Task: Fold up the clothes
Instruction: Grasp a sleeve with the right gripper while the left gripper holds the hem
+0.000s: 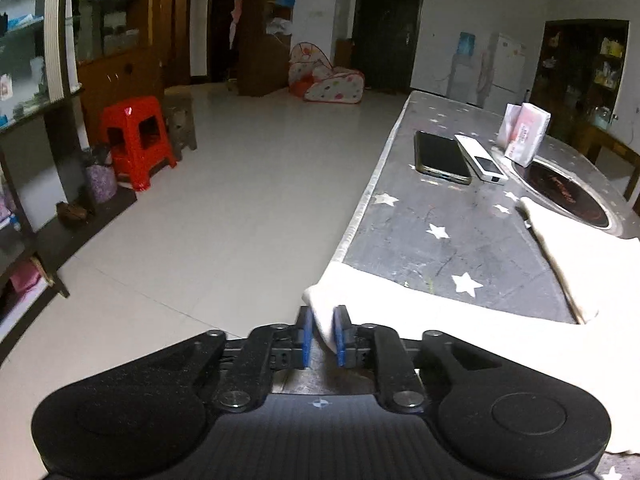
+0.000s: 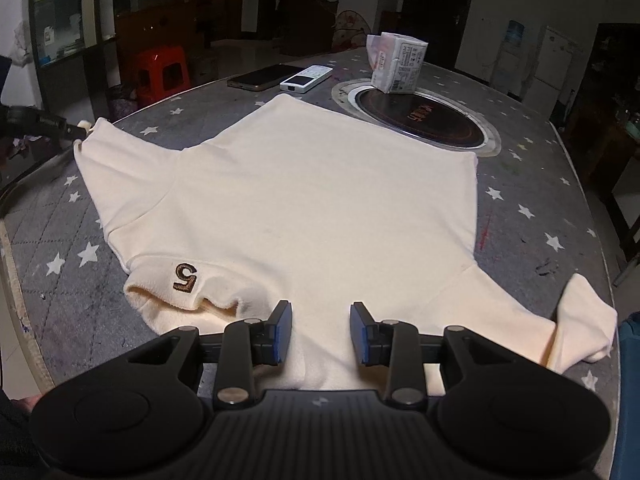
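Cream sweatshirt [image 2: 304, 200]: spread on my star-print table [image 2: 60, 240], sleeves out, unfolded. Left gripper [image 1: 323, 336]: pinching its sleeve cuff [image 1: 324, 304] at table edge. Right gripper [image 2: 320, 330]: jaws apart above hem. Folding barely begun, I judge.

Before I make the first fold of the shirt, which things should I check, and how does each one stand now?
1. Left gripper holds the shirt: ok, pads closed on a sleeve end at the table edge.
2. Right gripper holds cloth: not ok, open above the shirt.
3. Shirt lies flat: mostly ok; right sleeve is crumpled.
4. Fold path clear: not ok; the shirt's far edge reaches the cooktop, with phone, remote and tissue pack just beyond.
5. Grip depth on the left: cannot tell.
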{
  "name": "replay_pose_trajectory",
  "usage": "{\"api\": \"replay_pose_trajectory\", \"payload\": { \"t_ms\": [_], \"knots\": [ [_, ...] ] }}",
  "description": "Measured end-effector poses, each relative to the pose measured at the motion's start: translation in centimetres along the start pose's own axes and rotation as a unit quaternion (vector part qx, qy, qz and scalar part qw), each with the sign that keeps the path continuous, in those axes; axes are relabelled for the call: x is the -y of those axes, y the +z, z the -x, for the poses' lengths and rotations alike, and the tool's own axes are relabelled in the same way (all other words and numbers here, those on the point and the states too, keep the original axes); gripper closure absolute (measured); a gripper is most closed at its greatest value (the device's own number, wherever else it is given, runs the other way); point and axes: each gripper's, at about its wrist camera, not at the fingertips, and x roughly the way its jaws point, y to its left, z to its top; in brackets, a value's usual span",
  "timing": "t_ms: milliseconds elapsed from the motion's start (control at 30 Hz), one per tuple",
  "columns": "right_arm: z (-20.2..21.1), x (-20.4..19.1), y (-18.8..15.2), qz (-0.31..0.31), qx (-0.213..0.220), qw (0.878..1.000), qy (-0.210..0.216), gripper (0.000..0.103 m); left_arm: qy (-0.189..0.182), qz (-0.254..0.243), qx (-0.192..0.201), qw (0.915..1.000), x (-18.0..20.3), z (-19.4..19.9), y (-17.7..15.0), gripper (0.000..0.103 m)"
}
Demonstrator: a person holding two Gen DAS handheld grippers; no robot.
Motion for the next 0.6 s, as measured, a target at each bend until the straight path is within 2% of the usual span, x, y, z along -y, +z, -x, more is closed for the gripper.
{"api": "replay_pose_trajectory", "payload": {
  "t_ms": [67,100,200,267,367,467,600],
  "knots": [
    [0.5,0.5,-0.2,-0.006,0.001,1.0,-0.003,0.071,0.008,0.0,0.002,1.0,0.0,0.2,0.2,0.076],
    [0.8,0.9,-0.2,-0.012,0.002,1.0,-0.006,0.071,0.011,0.002,0.003,0.9999,-0.2,0.4,0.3,0.068],
    [1.5,2.8,-0.4,-0.046,0.006,0.999,-0.013,0.071,0.017,0.015,0.012,0.9997,-0.3,0.9,1.2,0.058],
    [1.7,4.7,-0.5,-0.066,0.008,0.997,-0.04,0.071,0.007,0.012,0.022,0.9997,0.2,1.4,1.6,0.053],
    [1.7,7.4,-0.5,-0.091,0.009,0.993,-0.08,0.071,-0.02,-0.014,0.028,0.9993,2.4,2.1,2.1,0.047],
    [0.9,10.7,-0.2,-0.119,0.009,0.985,-0.126,0.072,-0.06,-0.033,0.016,0.9975,5.2,2.2,2.3,0.044],
    [-0.8,15.4,0.4,-0.179,0.008,0.972,-0.151,0.072,-0.13,-0.063,0.005,0.9895,9.7,2.7,2.4,0.031]
  ]
}}
